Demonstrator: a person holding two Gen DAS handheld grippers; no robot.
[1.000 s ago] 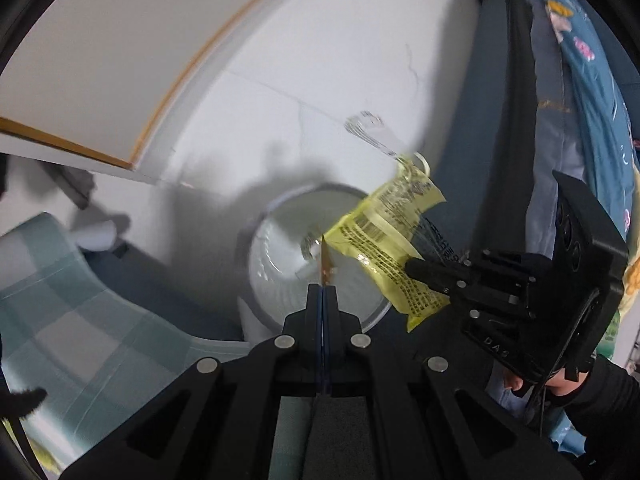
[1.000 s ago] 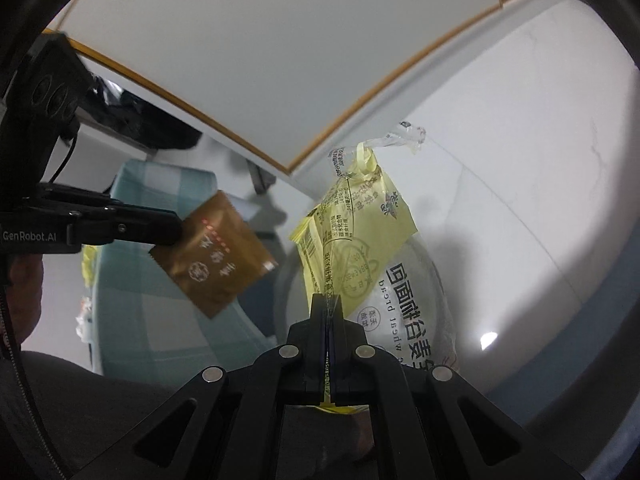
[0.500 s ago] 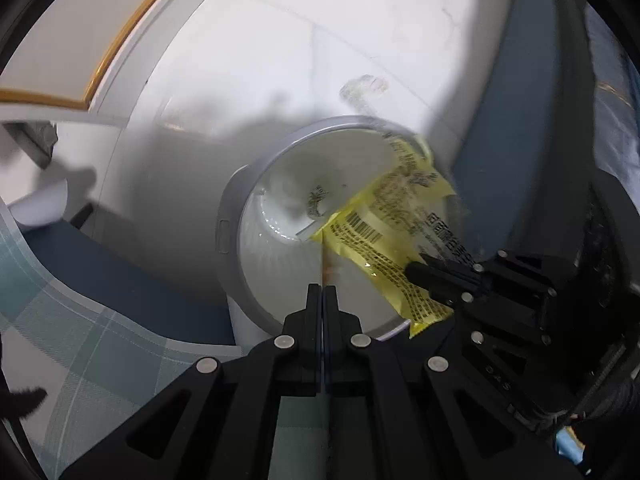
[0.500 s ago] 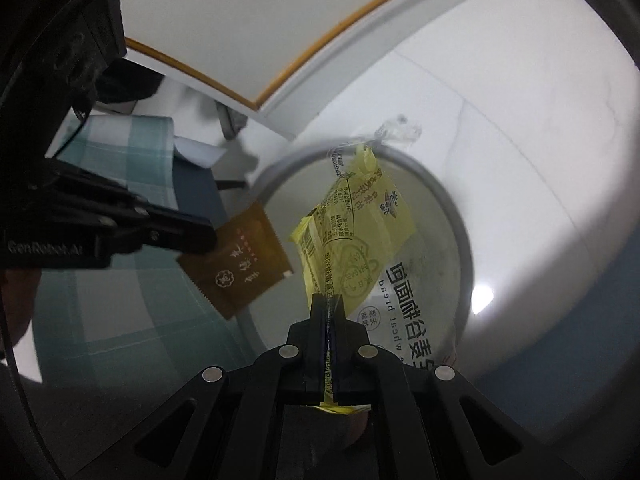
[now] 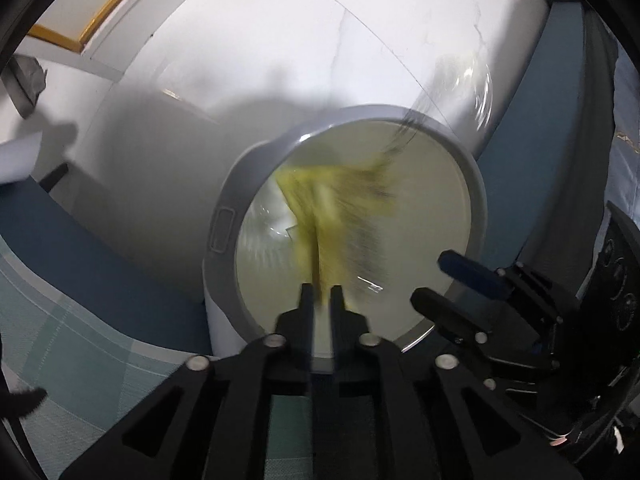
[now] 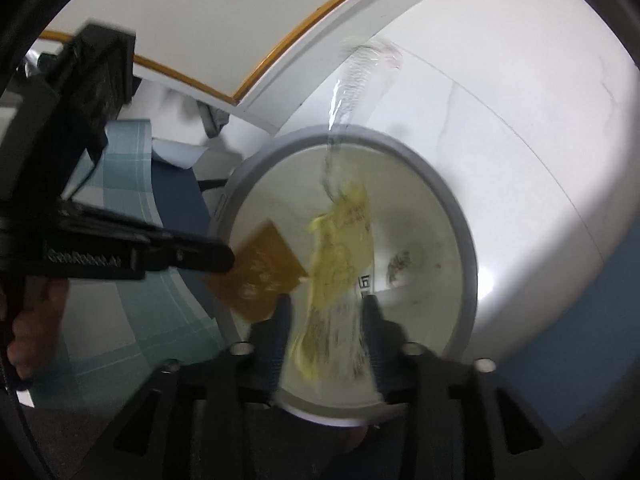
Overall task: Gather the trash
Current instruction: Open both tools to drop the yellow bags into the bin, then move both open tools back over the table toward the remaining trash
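Observation:
A round white trash bin with a grey rim [image 5: 256,184] [image 6: 464,224] stands on the floor below both grippers. A yellow snack wrapper [image 5: 340,208] [image 6: 344,248] is blurred, loose in the air over the bin's mouth. My right gripper [image 6: 326,304] [image 5: 432,280] is open, its fingers apart on either side of the wrapper. My left gripper [image 5: 319,292] [image 6: 228,256] has its fingers slightly apart; a brown sachet [image 6: 260,268] sits at its tips over the bin's left rim. In the left wrist view the sachet shows only edge-on.
A teal checked cloth [image 5: 60,344] [image 6: 120,184] lies left of the bin. A white wall with a wooden-edged panel [image 6: 280,48] is behind. A dark blue surface [image 5: 520,128] runs along the right. Small scraps lie inside the bin [image 6: 400,264].
Both grippers moved down closer over the bin. My right gripper opened and let go of the yellow wrapper, which is dropping. My left gripper's fingers have parted slightly.

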